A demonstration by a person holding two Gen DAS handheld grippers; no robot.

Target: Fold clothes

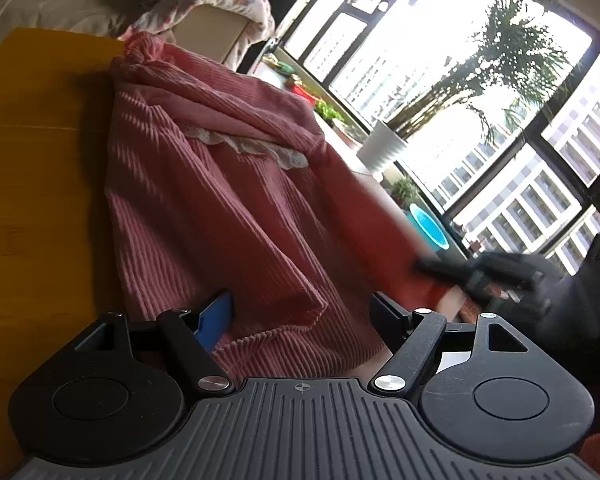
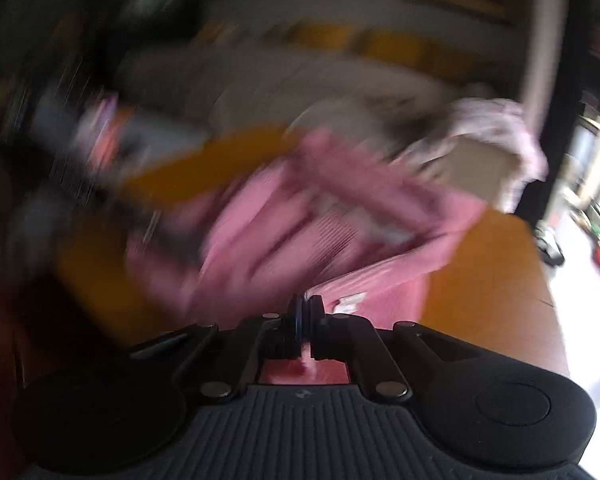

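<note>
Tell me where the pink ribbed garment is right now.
In the left wrist view the pink ribbed garment lies spread on the yellow table, running from the far edge down between the open left tongs, with its lace trim facing the window side.

Left tongs (image 1: 302,314): jaws wide apart, pink garment (image 1: 220,200) heaped straight ahead and filling the gap between them. Bare yellow table (image 1: 40,160) lies free to their left. To their right, the right tongs (image 1: 480,276) crowd close. Beyond the garment: sofa (image 1: 216,28), white plant pot (image 1: 382,148).
</note>
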